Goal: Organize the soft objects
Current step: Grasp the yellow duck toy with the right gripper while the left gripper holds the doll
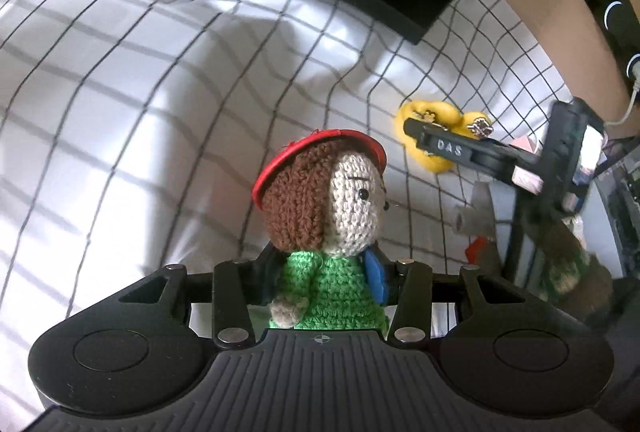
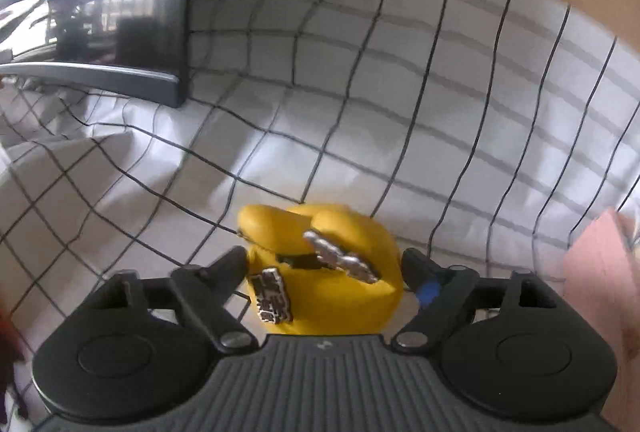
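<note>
My own black housing covers the legs of the crocheted doll with the red cap and green sweater (image 1: 320, 228), so no clue what's under its hem. Same deal with the bottom of the yellow squishy toy (image 2: 324, 272). The silver lettering on it is too smeared to read. The pink thing (image 2: 600, 272) is cut off at the right edge.
</note>
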Demonstrator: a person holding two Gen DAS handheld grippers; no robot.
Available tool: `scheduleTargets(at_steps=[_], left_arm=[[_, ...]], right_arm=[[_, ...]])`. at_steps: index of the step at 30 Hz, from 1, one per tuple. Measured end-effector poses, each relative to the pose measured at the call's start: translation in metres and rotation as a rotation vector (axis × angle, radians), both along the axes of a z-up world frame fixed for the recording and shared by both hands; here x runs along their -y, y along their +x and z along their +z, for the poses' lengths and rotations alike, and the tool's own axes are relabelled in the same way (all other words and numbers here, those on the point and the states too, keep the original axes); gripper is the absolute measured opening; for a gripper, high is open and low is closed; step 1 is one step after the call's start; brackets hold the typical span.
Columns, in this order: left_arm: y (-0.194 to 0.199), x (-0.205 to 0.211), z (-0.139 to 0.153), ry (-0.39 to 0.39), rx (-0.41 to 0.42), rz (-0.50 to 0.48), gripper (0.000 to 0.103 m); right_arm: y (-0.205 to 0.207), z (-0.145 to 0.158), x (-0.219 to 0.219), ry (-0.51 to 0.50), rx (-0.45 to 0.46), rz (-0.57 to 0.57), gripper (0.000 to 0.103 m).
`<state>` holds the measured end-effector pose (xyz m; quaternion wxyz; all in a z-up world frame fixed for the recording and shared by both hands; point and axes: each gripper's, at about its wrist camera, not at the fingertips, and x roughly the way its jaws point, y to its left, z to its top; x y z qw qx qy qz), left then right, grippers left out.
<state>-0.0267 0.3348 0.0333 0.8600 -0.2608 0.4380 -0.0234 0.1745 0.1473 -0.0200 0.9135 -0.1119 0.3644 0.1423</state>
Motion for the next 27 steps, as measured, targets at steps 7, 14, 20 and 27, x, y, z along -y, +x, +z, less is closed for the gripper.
scheduleTargets(at_steps=[7,14,20,27], left_arm=[[-0.020,-0.007,0.004,-0.008,0.004,0.008,0.048],[-0.019,0.046,0.012,-0.028,0.018,-0.184,0.048],[-0.017,0.123,0.011,-0.103,-0.036,-0.410,0.048],[0.022,0.207,0.048,-0.126,0.012,-0.559,0.048]], right_arm=[[-0.012,0.018,0.012,0.069,-0.036,-0.012,0.067],[-0.117,0.087,0.065,0.038,0.103,0.085,0.066],[-0.204,0.118,0.158,-0.075,0.119,0.002,0.066],[-0.270,0.119,0.258,-0.131,0.097,-0.166,0.066]])
